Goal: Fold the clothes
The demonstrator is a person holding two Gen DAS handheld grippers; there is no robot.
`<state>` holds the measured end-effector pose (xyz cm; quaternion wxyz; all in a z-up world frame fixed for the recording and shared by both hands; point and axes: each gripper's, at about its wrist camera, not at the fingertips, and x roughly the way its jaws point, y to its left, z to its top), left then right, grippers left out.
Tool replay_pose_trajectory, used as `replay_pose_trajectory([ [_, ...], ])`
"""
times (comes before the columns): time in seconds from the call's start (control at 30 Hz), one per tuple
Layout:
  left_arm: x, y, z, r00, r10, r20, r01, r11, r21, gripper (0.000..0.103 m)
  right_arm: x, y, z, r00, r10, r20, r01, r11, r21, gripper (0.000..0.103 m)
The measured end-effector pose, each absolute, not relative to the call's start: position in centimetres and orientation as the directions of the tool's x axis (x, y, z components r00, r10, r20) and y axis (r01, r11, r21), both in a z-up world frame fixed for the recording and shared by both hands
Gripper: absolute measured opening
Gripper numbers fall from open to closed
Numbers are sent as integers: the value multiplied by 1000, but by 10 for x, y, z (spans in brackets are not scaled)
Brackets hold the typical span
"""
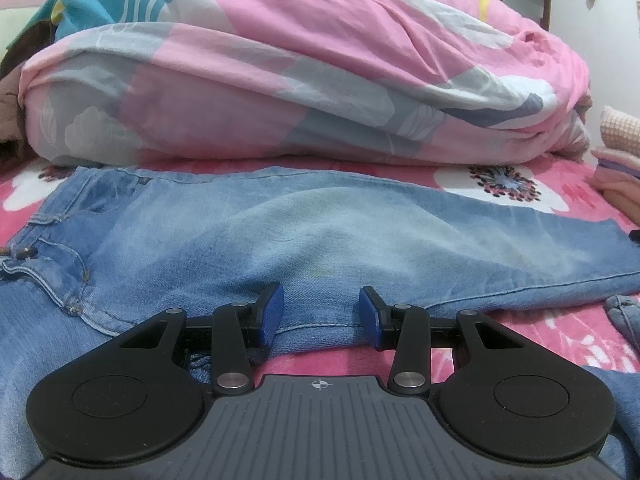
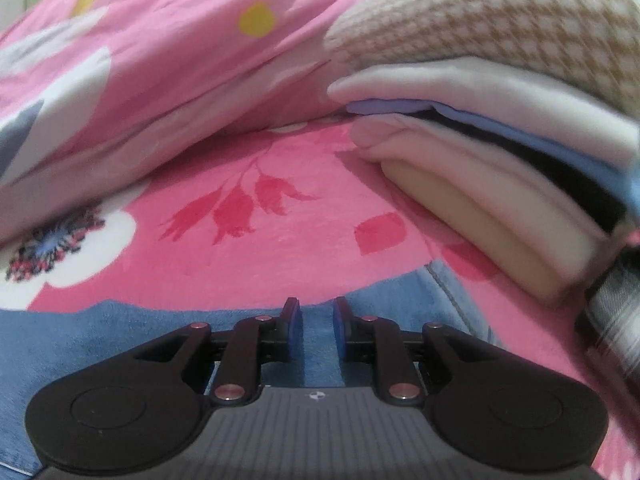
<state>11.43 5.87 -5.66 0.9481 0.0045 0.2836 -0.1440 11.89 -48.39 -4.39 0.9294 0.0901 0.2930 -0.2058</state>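
Observation:
Light blue jeans (image 1: 320,232) lie flat across a pink flowered bed sheet (image 1: 520,328), waistband and pocket at the left, leg running right. My left gripper (image 1: 321,312) is open and low at the jeans' near seam edge, with the denim lying between its blue pads (image 1: 272,312). In the right wrist view, the leg end of the jeans (image 2: 100,340) and its hem lie under my right gripper (image 2: 316,320). Its pads stand a narrow gap apart, and flat denim shows between them. That view is slightly blurred.
A bulky pink, grey and white duvet (image 1: 280,80) is heaped just behind the jeans. A stack of folded clothes (image 2: 500,120), topped by a beige waffle knit, sits at the right on the sheet (image 2: 280,220). More denim (image 1: 624,316) lies at the right edge.

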Motion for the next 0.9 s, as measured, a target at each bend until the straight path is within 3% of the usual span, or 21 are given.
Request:
replay_pose_trajectory([
  [0.3, 114, 56, -56, 802, -255, -540, 272, 961, -50, 43, 109, -508, -52, 797, -236, -556, 425, 873, 239, 20],
  [0.77, 114, 56, -56, 802, -254, -541, 272, 961, -49, 43, 112, -505, -51, 794, -252, -554, 436, 871, 229, 20],
  [0.9, 114, 57, -56, 801, -256, -541, 273, 961, -51, 43, 108, -487, -31, 813, -254, -523, 381, 912, 149, 21],
])
